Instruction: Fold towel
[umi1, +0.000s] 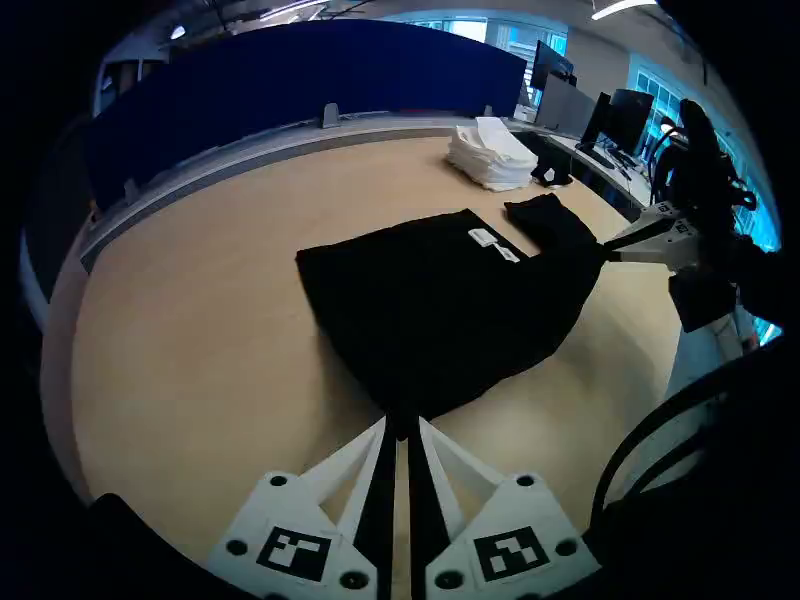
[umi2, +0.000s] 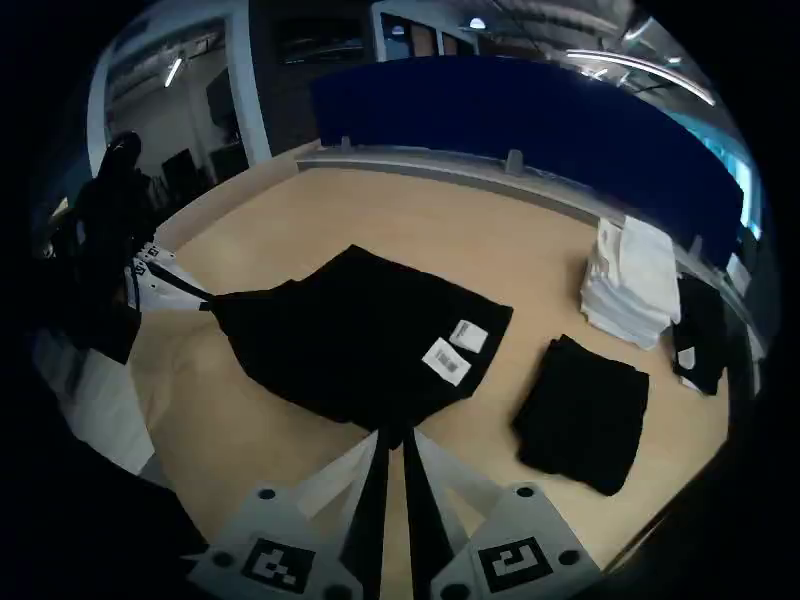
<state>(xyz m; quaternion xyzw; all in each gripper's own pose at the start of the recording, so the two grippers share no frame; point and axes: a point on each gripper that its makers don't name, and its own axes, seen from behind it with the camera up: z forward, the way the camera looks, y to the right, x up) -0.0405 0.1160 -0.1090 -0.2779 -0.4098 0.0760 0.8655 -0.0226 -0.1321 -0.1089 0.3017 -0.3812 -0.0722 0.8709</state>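
Observation:
A black towel (umi1: 440, 300) with two white labels (umi1: 483, 238) lies spread on the wooden table (umi1: 200, 320), its near part lifted. In the left gripper view my left gripper (umi1: 403, 425) is shut on the towel's near corner. Farther right in that view, my right gripper (umi1: 605, 250) pinches another corner. In the right gripper view the same towel (umi2: 340, 330) runs from my right gripper (umi2: 394, 438), shut on its corner, to the left gripper (umi2: 205, 298) at the far left, held by a person in dark sleeves.
A stack of white towels (umi1: 490, 155) sits at the table's far side, with a folded black towel (umi2: 585, 415) near it. Another dark folded piece (umi2: 700, 335) lies beside the white stack (umi2: 625, 280). A blue partition (umi1: 300, 80) borders the table; monitors (umi1: 620, 115) stand at the right.

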